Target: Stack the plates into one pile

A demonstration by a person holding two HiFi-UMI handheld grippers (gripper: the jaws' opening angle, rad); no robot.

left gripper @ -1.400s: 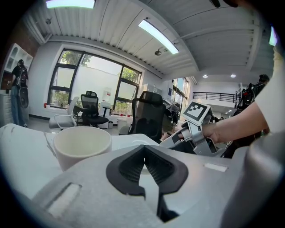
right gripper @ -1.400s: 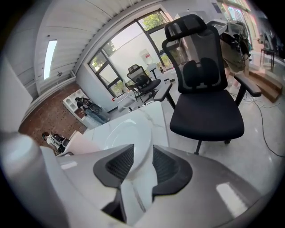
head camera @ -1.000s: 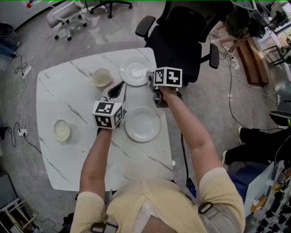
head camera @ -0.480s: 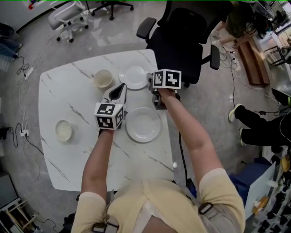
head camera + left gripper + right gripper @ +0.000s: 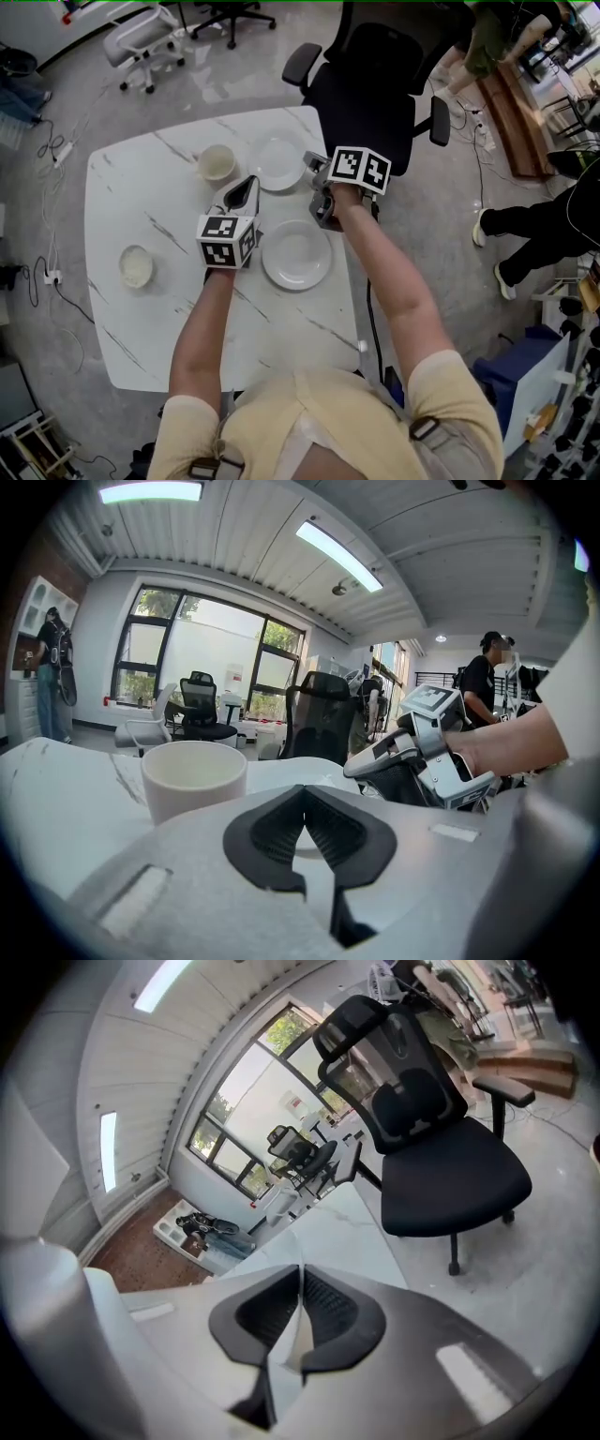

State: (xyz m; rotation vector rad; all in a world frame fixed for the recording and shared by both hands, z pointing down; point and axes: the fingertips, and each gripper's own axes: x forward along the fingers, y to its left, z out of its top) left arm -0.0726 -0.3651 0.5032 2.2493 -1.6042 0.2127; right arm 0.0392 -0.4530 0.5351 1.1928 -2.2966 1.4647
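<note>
Two plates lie apart in the head view: the small plate (image 5: 278,165) sits by the far edge near the far right corner, the large plate (image 5: 296,254) by the right edge. The right gripper (image 5: 312,162) hovers at the small plate's rim, probably to carry it over; the left gripper (image 5: 249,181) hangs just beside.

Left gripper view: jaws pressed together, empty, with a cup (image 5: 194,775) beyond.

Right gripper view: jaws likewise together on nothing.

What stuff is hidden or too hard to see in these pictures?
- Inside of the small bowl: head view, too small to tell.
- Right rim of the small plate: head view, the right gripper overlaps it.
- Near edge of the table: head view, the person's body covers it.
</note>
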